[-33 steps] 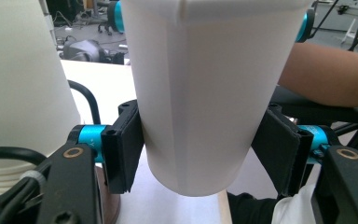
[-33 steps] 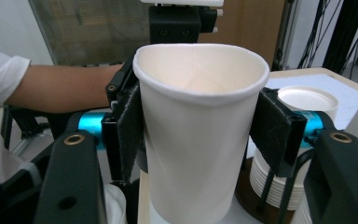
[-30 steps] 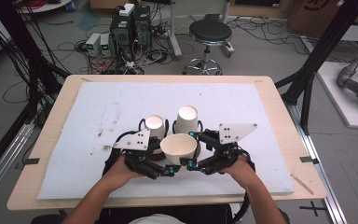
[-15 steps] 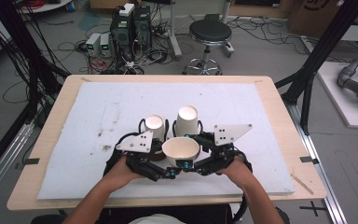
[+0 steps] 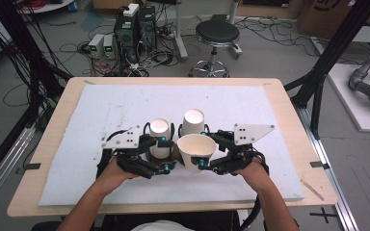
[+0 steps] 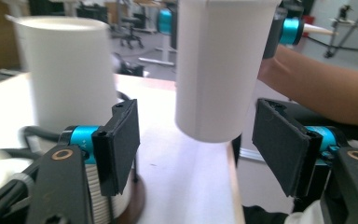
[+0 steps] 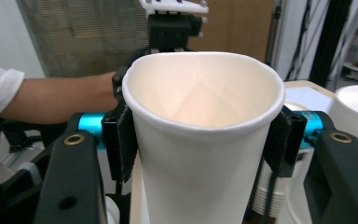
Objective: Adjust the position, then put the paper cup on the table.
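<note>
A white paper cup (image 5: 196,151) is held upright, mouth up, just above the white mat; my right gripper (image 5: 203,153) is shut on its sides. In the right gripper view both pads press the cup (image 7: 200,140) below its rim, with my right gripper (image 7: 200,135) around it. My left gripper (image 5: 166,154) faces it from the left and is open. In the left gripper view the held cup (image 6: 216,70) hangs beyond the spread jaws of my left gripper (image 6: 196,149), touching neither pad. Two more white cups stand bottom up behind, one at the left (image 5: 160,129) and one at the right (image 5: 193,121).
The white mat (image 5: 270,106) covers most of the wooden table (image 5: 294,101). A brown disc (image 6: 137,200) lies under the cup (image 6: 65,74) by my left gripper. A stool (image 5: 217,33) and computer cases (image 5: 135,24) stand on the floor beyond the far edge.
The two grippers have drawn slightly apart: the right one moved right with the cup, the left one moved left. The two upturned cups have stayed put.
</note>
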A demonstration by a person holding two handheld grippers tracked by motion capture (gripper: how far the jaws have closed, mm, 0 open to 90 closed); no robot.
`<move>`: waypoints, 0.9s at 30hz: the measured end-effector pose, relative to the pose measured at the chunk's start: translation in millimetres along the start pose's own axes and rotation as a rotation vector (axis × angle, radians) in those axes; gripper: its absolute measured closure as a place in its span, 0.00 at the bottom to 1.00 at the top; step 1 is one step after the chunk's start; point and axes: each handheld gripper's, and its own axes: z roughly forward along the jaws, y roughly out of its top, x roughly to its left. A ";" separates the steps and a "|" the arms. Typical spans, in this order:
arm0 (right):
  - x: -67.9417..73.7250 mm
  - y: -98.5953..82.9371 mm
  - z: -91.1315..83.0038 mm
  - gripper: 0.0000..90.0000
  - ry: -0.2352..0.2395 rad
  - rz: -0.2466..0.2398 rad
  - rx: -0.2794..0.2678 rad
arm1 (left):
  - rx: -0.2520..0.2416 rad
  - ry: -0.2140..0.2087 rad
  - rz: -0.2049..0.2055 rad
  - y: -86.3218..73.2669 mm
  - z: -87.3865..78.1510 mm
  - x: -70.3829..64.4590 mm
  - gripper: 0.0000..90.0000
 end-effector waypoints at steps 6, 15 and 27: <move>-3.9 -2.2 -1.7 0.43 -0.022 0.007 0.010 | -0.055 0.090 -0.012 2.2 -26.0 12.5 0.33; -5.0 -3.6 -6.8 0.43 -0.040 0.014 0.008 | -0.065 0.172 -0.012 1.9 -44.4 20.6 0.31; -8.0 -2.4 -20.8 0.43 -0.107 -0.003 0.028 | -0.079 0.260 -0.045 -6.2 -61.2 31.7 0.27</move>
